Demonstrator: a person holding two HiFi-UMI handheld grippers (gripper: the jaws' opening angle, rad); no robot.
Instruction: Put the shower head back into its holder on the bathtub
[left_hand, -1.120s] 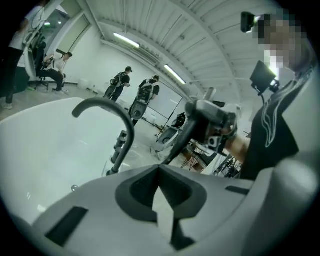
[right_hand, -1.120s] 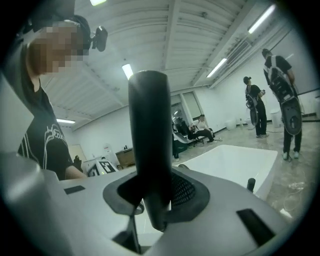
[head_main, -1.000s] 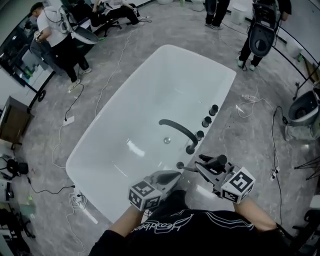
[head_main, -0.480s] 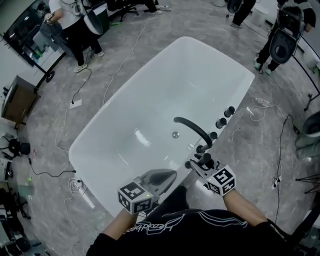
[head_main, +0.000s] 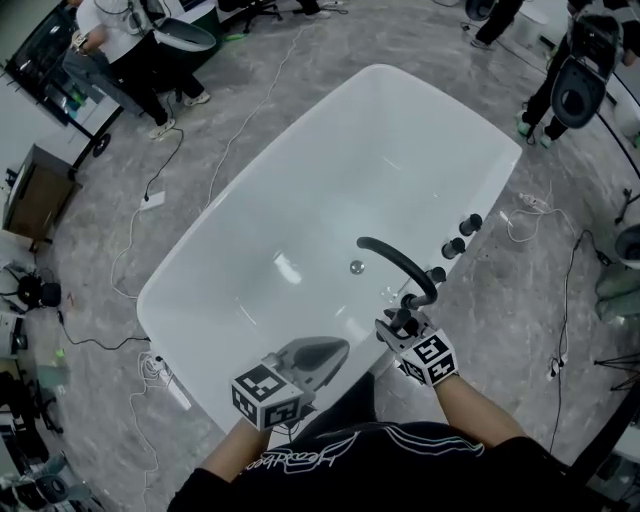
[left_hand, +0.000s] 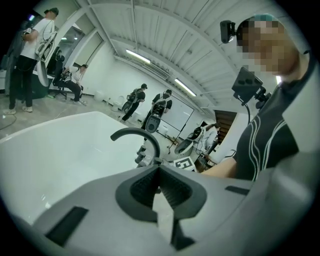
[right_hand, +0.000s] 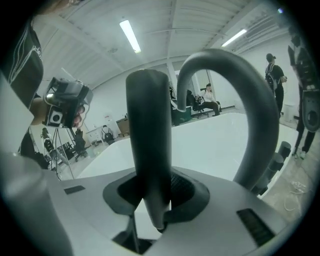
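Observation:
The white bathtub (head_main: 250, 290) lies slantwise below me, with a dark arched spout (head_main: 395, 262) and three dark knobs (head_main: 453, 247) on its right rim. My right gripper (head_main: 403, 325) is shut on the dark stick-shaped shower head (head_main: 402, 318), holding it upright just in front of the spout's base. In the right gripper view the shower head (right_hand: 148, 150) stands between the jaws of the right gripper (right_hand: 152, 197), with the spout (right_hand: 240, 100) close behind. The holder itself is hidden. My left gripper (head_main: 335, 350) is shut and empty over the near rim; in its own view the left gripper (left_hand: 160, 187) points at the spout (left_hand: 140, 137).
Cables (head_main: 235, 130) and a power strip (head_main: 160, 375) lie on the grey floor around the tub. People stand at the far left (head_main: 120, 45) and far right (head_main: 580, 70). A toilet (head_main: 625, 245) stands at the right edge.
My right gripper has come down with the shower head, close to the spout's base on the rim. The left gripper has shifted a little leftward along the near rim.

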